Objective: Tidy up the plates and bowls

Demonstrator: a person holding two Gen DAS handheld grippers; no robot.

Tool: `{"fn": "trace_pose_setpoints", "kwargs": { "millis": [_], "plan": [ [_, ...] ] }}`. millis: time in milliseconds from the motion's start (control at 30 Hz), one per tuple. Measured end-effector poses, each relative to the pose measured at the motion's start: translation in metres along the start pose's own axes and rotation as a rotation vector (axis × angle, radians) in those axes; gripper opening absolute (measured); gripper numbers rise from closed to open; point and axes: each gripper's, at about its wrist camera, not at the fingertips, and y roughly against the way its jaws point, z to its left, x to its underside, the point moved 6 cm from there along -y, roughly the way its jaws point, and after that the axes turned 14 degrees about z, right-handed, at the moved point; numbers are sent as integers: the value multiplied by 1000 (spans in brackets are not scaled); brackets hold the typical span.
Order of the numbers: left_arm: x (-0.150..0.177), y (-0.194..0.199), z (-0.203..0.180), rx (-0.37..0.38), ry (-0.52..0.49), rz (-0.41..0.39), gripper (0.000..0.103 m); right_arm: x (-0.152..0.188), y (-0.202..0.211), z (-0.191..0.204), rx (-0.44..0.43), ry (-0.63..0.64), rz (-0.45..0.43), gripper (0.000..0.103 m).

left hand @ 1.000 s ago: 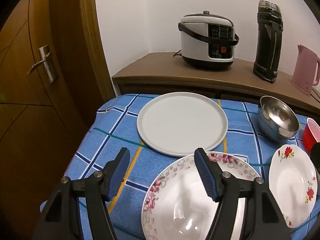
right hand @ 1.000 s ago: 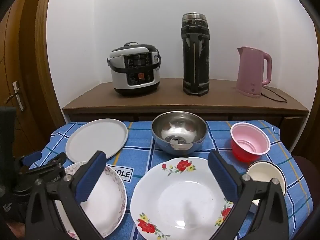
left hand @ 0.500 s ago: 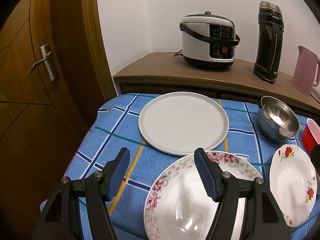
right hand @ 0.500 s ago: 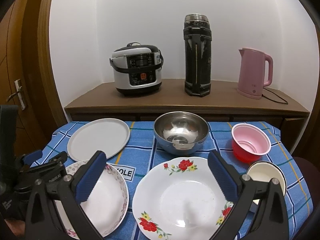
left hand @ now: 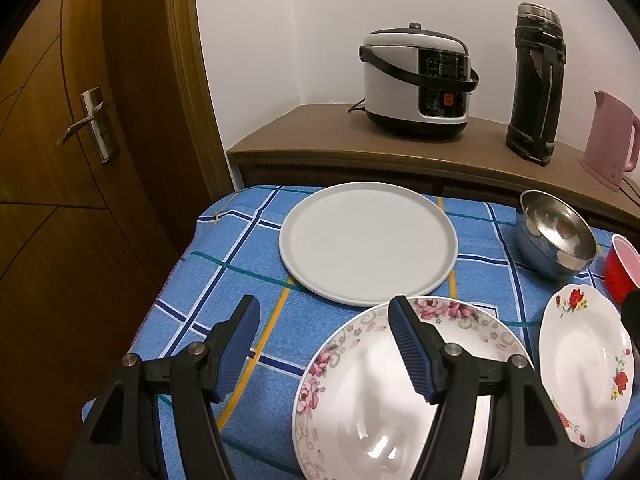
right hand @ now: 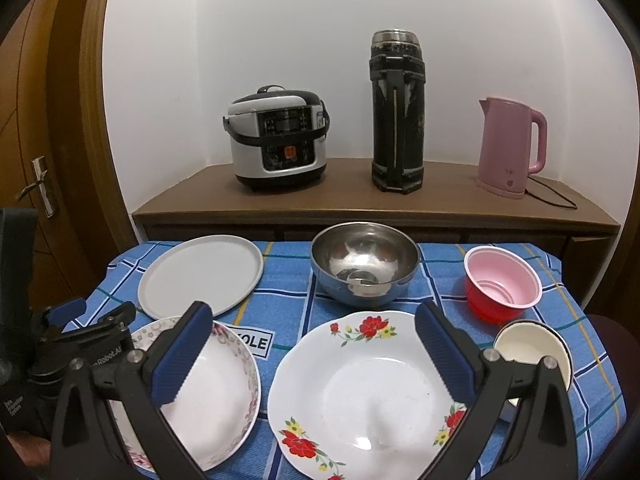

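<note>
Nothing had moved since before: both the left gripper (left hand: pixel 324 344) and right gripper (right hand: pixel 312 352) hovered spread and empty, so grabbing the red-flowered plate (right hand: pixel 372 392) at lower centre looked next.

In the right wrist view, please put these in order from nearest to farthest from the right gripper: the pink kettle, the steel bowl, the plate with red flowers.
Measured from the right gripper:
1. Plate with red flowers: right under the open jaws, on the blue cloth.
2. Steel bowl: behind that plate, mid-table.
3. Pink kettle: far back on the wooden shelf, to the right.
</note>
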Motion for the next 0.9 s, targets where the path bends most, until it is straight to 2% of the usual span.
{"fn": "trace_pose_setpoints", "kwargs": {
  "millis": [533,600,700,767,900],
  "plan": [
    [4,-1,3,8,-16,13,69,4,1,3,-11,18,14,102],
    [8,-2,6,27,-35,19,69,8,0,3,-19,38,23,99],
    [13,-3,16,39,-31,28,69,17,-5,2,-52,58,66,87],
    [16,-5,21,50,-37,38,69,23,-10,3,-102,64,112,76],
    [24,-8,34,24,-34,46,69,41,-16,12,-188,95,189,67]
  ]
}}
